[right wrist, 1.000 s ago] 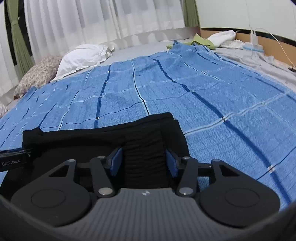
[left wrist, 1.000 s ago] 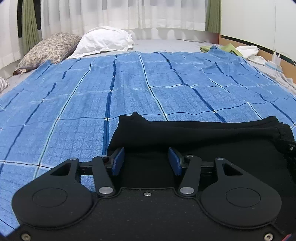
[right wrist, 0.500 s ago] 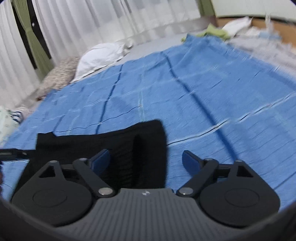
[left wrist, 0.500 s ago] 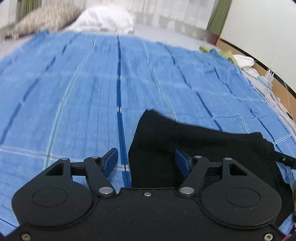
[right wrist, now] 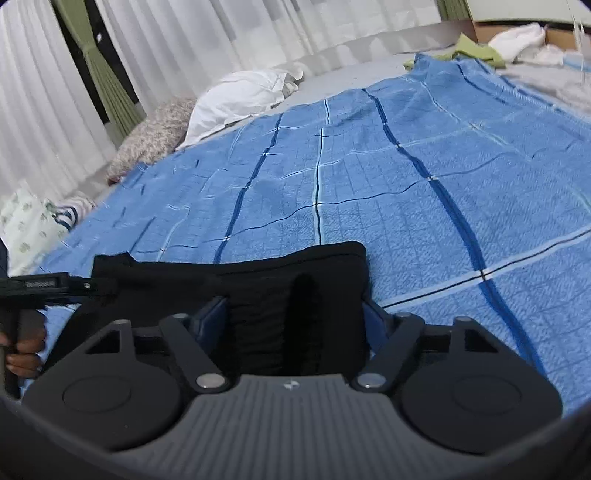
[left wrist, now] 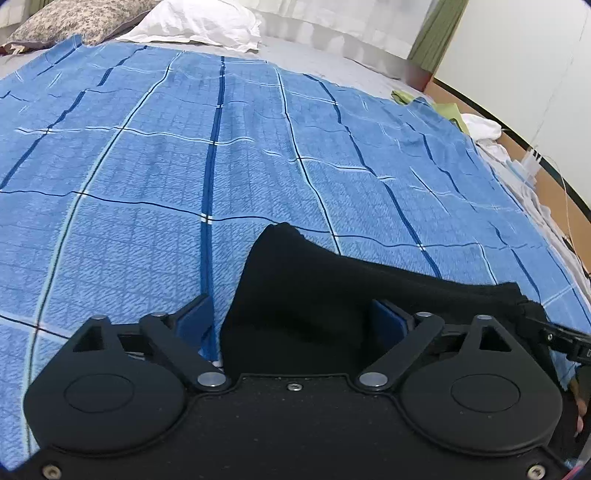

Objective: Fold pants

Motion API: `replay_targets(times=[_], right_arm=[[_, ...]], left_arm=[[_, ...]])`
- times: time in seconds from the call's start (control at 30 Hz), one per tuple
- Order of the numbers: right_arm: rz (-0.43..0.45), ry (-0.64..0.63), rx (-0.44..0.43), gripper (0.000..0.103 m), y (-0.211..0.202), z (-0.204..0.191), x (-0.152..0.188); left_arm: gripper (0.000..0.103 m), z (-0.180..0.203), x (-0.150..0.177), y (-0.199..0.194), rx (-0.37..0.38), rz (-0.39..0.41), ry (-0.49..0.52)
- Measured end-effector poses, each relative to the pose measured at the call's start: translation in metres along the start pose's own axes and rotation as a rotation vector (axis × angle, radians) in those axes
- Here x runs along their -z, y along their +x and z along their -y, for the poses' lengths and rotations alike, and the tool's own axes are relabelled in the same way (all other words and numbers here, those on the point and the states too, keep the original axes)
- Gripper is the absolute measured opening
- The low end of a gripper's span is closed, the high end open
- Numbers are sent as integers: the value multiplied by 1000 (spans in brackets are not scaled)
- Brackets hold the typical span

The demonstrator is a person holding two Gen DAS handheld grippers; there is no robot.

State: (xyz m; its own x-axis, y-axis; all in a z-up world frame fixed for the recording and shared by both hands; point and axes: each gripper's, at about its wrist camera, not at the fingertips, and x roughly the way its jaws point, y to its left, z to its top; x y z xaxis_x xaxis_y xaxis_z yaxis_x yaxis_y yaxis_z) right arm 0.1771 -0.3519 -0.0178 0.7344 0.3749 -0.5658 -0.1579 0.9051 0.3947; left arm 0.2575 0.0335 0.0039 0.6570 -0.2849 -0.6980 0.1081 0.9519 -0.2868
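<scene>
Left wrist view
- Left gripper (left wrist: 293, 317): jaws spread wide, holding nothing; left pad over bare blanket, right pad over black cloth.
- Black pants (left wrist: 332, 288): folded bundle, lower centre to lower right, lying on the blue plaid blanket (left wrist: 184, 147).
- White pillow (left wrist: 199, 22): top of frame.

Right wrist view
- Right gripper (right wrist: 293, 319): jaws wide, gripping nothing, straddling the bundle's right end.
- Black pants (right wrist: 258, 280): lower centre-left on the blanket (right wrist: 406, 166).
- Left gripper (right wrist: 55, 286): far left edge.

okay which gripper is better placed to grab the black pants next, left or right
Right, probably. The right gripper has its jaws open around the end of the folded black pants. The left gripper is also open, but one jaw sits off the cloth, over the blue blanket.
</scene>
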Motion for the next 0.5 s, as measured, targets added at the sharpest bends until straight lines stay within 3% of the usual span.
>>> replay_targets(times=[0.17,0.33,0.5], right_arm=[[3,30,-37,73,2,6,-2],[18,54,-57,70,0,10,0],[28,82,-70,60,-1,12,2]], left_arm=[[101,7,-3,9,-11,-13,20],[102,12,-2,12,-15,-16,48],[101,7,-3,10,4,-8,-3]])
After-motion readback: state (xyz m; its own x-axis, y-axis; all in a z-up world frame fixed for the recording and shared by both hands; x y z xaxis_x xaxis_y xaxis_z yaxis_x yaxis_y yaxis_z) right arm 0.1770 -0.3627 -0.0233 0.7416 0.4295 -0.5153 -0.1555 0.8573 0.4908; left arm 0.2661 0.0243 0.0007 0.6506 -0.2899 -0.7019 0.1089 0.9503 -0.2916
